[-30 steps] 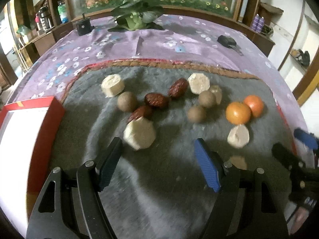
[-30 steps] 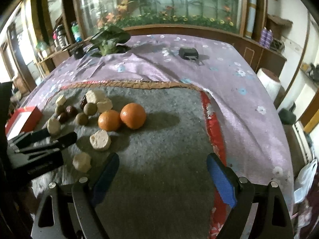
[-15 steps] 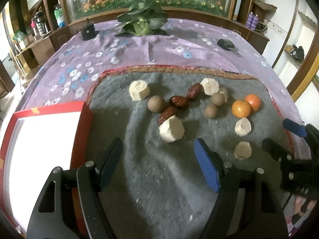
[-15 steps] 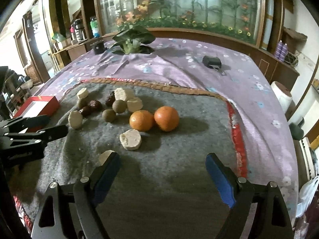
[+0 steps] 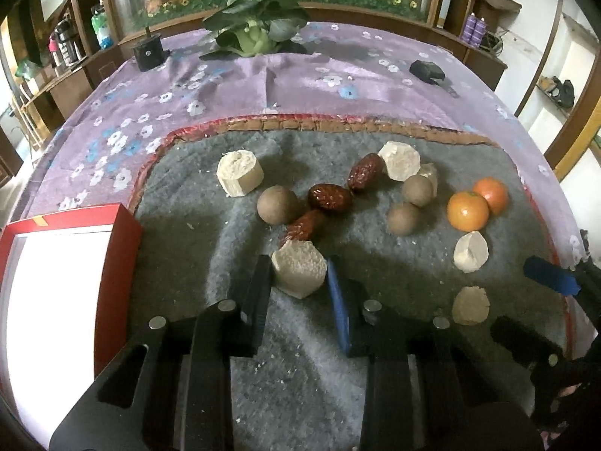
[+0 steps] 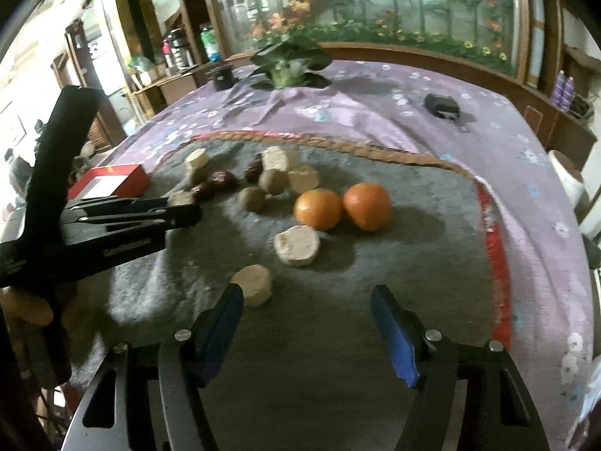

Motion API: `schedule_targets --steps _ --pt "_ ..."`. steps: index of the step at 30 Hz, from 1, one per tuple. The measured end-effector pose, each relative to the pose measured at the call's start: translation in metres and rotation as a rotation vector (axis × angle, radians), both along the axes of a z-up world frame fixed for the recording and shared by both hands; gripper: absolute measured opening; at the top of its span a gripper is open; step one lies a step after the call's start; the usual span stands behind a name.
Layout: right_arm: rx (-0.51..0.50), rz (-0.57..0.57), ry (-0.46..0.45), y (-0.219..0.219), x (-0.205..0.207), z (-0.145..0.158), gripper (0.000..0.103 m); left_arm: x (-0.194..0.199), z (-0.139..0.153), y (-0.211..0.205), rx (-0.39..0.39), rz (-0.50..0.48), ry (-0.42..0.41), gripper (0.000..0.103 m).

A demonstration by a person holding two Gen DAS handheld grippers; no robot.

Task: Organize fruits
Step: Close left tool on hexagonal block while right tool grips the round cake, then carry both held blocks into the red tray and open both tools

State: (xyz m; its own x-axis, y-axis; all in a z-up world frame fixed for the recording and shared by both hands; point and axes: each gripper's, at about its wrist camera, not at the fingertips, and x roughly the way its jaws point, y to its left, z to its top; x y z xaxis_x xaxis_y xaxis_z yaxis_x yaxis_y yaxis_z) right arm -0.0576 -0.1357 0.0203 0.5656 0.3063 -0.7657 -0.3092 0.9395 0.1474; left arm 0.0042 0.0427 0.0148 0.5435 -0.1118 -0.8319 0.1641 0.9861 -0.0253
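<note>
Your left gripper [image 5: 298,285] pinches the pale chunk [image 5: 299,273] near the gray mat's [image 5: 300,376] front edge, your right gripper [image 6: 306,332] waits wide apart, so lift it toward the red box [image 5: 124,240].

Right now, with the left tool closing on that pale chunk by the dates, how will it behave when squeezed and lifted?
The chunk has flat cut faces, so it probably won't roll or slip between the left tool fingers. White crumbs lie on the grey mat, so it may shed or crumble under a hard squeeze. It looks stiff, not floppy.
</note>
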Motion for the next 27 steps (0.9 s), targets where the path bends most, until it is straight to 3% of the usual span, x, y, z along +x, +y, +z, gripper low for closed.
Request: schedule_targets --steps 7,9,13,15,27 --pt "0.026 0.062 0.025 0.020 0.001 -0.005 0.066 -0.014 0.012 0.009 -0.011 0.020 -0.017 0.028" --pt "0.010 0.075 0.020 0.027 0.002 -0.007 0.051 -0.017 0.014 0.012 -0.021 0.026 -0.012 0.028" --pt "-0.101 0.085 -0.003 0.042 0.007 -0.013 0.041 -0.025 0.020 0.017 -0.035 0.034 -0.014 0.028" --pt "-0.107 0.087 -0.007 0.043 0.006 -0.013 0.025 -0.028 0.024 0.021 -0.044 0.042 -0.017 0.028" --pt "-0.015 0.170 -0.024 0.069 -0.009 0.018 0.024 -0.049 0.053 0.069 -0.074 0.131 -0.055 0.028"
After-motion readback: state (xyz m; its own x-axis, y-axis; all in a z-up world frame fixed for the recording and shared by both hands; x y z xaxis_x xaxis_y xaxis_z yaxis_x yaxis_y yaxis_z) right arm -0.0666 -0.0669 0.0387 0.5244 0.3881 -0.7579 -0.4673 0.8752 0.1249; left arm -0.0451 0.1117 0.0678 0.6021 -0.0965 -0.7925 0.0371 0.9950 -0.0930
